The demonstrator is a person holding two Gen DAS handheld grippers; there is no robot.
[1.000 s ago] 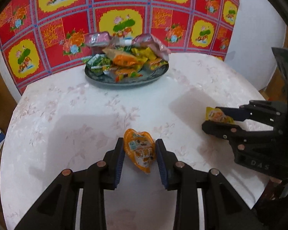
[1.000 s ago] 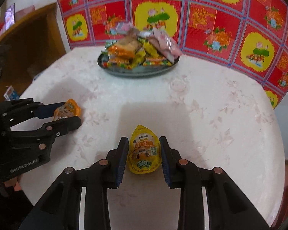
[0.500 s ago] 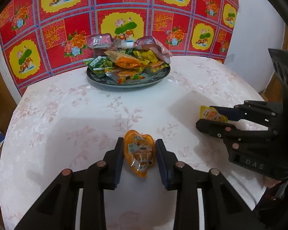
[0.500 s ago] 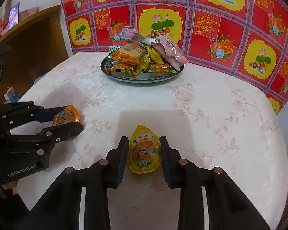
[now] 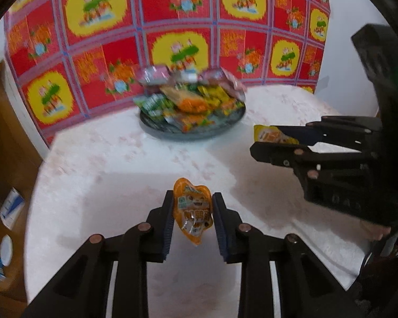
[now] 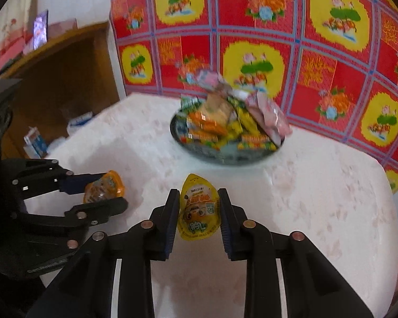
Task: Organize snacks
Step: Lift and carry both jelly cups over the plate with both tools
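Okay, left gripper [image 5: 190, 213] clamps the orange jelly cup [image 5: 192, 210], right gripper [image 6: 199, 210] the yellow one [image 6: 199, 208]; we approach high, releasing over the heaped snack plate [image 6: 220, 156].

Orange snack pouch [image 5: 192, 213]: glossy plastic film, light glare on its face. Yellow snack pouch [image 6: 199, 208]: same shiny film, printed. Left tongs [image 5: 191, 220] and right tongs [image 6: 199, 218]: matt black plastic, copper-coloured metal rivets; inner pads [image 5: 168, 224] look ribbed and blue. Worktop [image 5: 119, 164]: pale cloth with faint floral pattern, slight sheen. Plate [image 6: 225, 156]: dark, glossy rim. Wrappers heaped on it: shiny film, blurred. Backdrop [image 6: 318, 53]: woven-looking red and yellow sheet. Cabinet [image 6: 66, 63]: brown wood.
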